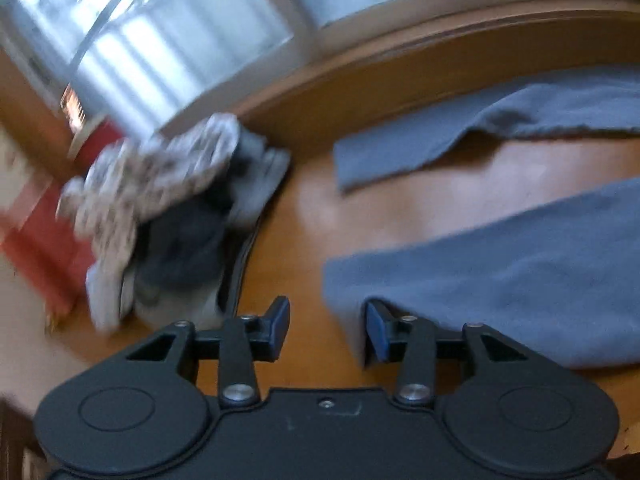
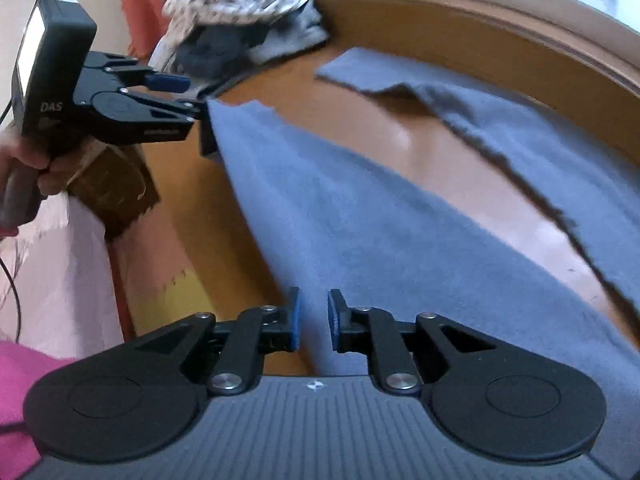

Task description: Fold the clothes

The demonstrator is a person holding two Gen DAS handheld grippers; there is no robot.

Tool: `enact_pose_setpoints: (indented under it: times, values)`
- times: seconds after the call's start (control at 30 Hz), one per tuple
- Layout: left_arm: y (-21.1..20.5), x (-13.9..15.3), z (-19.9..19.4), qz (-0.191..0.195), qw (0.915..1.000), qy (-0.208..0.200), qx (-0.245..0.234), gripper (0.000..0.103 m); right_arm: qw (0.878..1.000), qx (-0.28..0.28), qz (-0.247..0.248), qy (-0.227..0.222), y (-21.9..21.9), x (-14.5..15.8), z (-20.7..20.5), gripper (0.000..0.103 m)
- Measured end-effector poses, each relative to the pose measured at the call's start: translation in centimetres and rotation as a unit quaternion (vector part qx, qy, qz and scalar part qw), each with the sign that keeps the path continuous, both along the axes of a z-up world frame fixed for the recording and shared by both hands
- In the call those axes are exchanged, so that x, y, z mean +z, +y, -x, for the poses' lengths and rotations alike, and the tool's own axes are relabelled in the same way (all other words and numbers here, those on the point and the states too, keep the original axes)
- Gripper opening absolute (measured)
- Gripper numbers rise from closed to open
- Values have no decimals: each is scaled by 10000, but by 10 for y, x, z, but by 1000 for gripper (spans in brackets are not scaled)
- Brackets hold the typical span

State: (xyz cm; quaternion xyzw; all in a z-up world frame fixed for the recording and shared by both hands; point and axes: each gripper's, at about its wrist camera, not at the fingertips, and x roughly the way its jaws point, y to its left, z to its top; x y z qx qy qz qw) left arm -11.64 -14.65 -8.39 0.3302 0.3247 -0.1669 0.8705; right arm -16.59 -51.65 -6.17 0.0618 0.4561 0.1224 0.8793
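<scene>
Evidently setup for fold: blue-grey garment [image 2: 360, 216] spread flat on wooden table [image 2: 404, 136], two legs splayed toward 10 and 12 o'clock. Left gripper [image 1: 327, 330] jaws wide, straddling near leg's hem, empty. Right gripper [image 2: 313, 320] jaws narrow, parted, over same leg's edge, gripping nothing. Unfolded pile [image 1: 160, 200] waits at 10 o'clock, near table edge.

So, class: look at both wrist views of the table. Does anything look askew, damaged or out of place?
The blue garment lies spread, its two long sections splayed apart with bare wooden table between them, edges rough-looking. At the far corner, a heap of unfolded clothes spills over the table's edge. Nothing looks spilled or clearly damaged.
</scene>
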Motion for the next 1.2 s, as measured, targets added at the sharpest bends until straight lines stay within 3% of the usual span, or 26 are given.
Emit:
enact_pose_setpoints:
  times: [0.07,0.13,0.2,0.37,0.47,0.53,0.73,0.83,0.87,0.9,0.93,1.0,1.1,1.2]
  values:
    - [12,-8,-5,51,9998,47,172,41,9999,107,85,-7,1,1,3,25]
    - [18,-9,-10,86,9994,89,319,41,9999,85,89,-84,-3,5,7,43]
    - [24,-8,-11,227,9987,190,407,41,9997,17,36,-223,-3,11,6,49]
    - [25,0,3,417,9967,207,662,43,9977,123,50,-664,12,23,-11,54]
    - [42,3,5,650,9939,292,837,53,9925,642,314,-991,45,29,-35,56]
    - [54,1,5,711,9924,448,900,54,9872,1009,506,-1131,73,31,-50,56]
    - [94,-11,-18,804,9894,898,814,54,9823,1163,1110,-964,157,21,-104,56]
    - [116,-15,-36,956,9886,1045,514,54,9780,1092,1526,-914,196,8,-124,52]
    - [121,-15,-41,948,9894,1024,396,54,9759,967,1707,-959,207,4,-130,45]
    - [123,-15,-47,939,9899,1018,310,54,9750,805,1825,-975,212,2,-134,16]
    - [124,-15,-52,934,9901,1022,242,54,9771,539,1809,-984,213,5,-137,4]
    - [125,-14,-61,972,9897,1047,104,54,9838,-270,1367,-1125,198,22,-131,4]
    - [119,-11,-71,1189,9860,1156,-176,55,9795,-1290,940,-1228,163,53,-100,4]
    - [101,-13,-73,1251,9835,1196,-530,55,9645,-2136,1245,-930,135,51,-55,5]
